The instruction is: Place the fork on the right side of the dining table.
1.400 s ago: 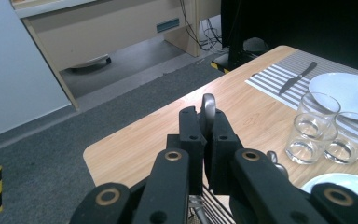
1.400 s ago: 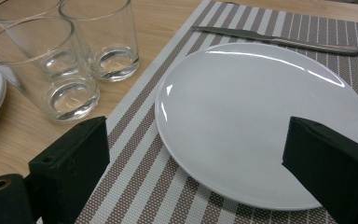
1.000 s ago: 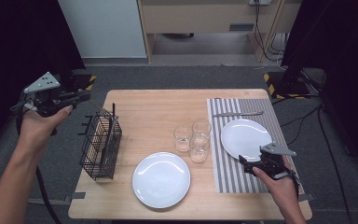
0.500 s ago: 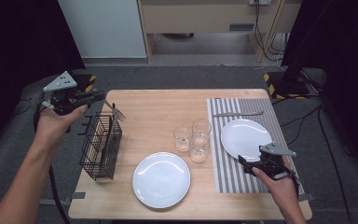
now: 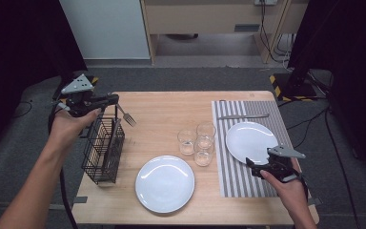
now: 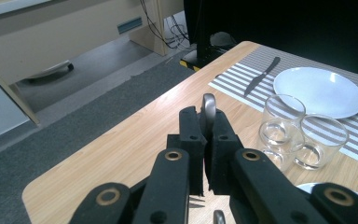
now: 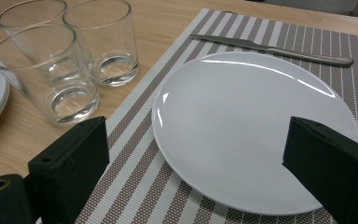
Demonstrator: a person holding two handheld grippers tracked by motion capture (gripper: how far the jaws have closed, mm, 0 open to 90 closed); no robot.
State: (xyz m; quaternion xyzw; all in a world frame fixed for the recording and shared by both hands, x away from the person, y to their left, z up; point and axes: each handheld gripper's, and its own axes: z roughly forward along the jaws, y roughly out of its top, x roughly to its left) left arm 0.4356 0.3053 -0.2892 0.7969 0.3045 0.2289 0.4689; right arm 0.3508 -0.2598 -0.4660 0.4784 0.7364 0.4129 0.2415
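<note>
My left gripper (image 5: pixel 113 101) hovers above the table's far left corner, shut on a metal fork (image 5: pixel 127 117) whose tines hang down to the right, just beyond the black wire basket (image 5: pixel 104 149). In the left gripper view the fork's handle end (image 6: pixel 209 105) sticks up between the closed jaws of that gripper (image 6: pixel 204 135). My right gripper (image 5: pixel 256 168) rests low at the near edge of the white plate (image 5: pixel 250 141) on the striped placemat (image 5: pixel 232 177). Its jaws (image 7: pixel 198 158) stand wide open, empty, either side of the plate (image 7: pixel 247 126).
Three clear glasses (image 5: pixel 198 140) stand in the table's middle. A second white plate (image 5: pixel 165 183) lies near the front edge. A knife (image 5: pixel 244 116) lies on the placemat beyond the right-hand plate. Bare wood lies at the table's far middle.
My left hand has carried the fork rightward and slightly down, from outside the table's left edge to over the far end of the basket. The right hand has stayed put.
</note>
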